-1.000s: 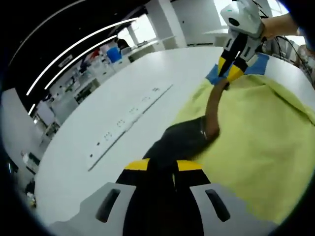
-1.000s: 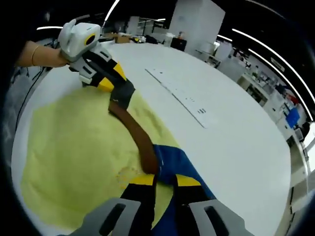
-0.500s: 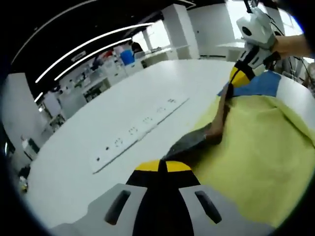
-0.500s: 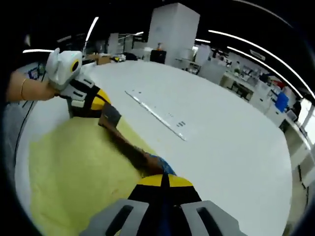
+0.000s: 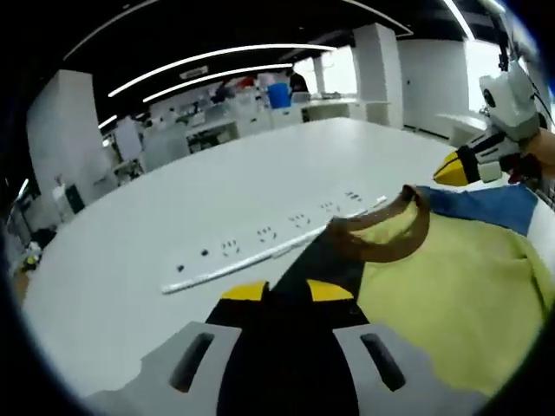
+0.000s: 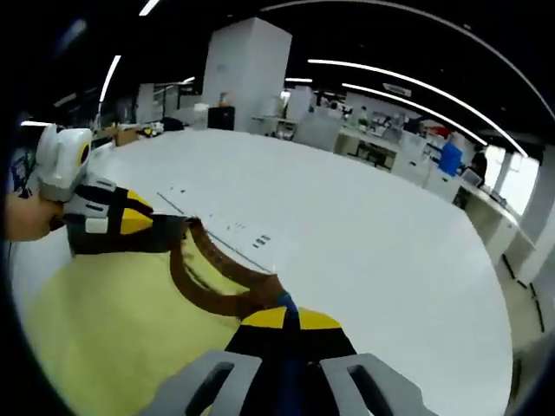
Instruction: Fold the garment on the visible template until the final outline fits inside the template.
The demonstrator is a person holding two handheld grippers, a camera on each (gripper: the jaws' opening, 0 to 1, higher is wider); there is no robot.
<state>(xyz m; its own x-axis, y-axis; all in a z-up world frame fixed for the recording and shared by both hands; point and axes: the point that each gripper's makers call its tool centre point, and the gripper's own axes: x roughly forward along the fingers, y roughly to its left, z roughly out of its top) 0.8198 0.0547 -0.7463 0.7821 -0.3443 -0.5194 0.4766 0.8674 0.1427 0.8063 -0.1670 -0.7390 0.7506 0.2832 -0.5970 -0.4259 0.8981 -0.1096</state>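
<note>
We've got both grippers clamped tight on the shirt (image 5: 434, 286): left gripper (image 5: 286, 290) and right gripper (image 6: 286, 319) each pinching the brown collar (image 6: 208, 286) edge.

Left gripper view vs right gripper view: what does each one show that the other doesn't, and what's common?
The left gripper view alone shows a blue sleeve near the right gripper and a blue bin far back. The right gripper view alone shows a tall white pillar beyond the table and a person's hand holding the left gripper. Both show the yellow garment, its brown collar sagging between the two shut grippers, the white table and the marked white strip.
</note>
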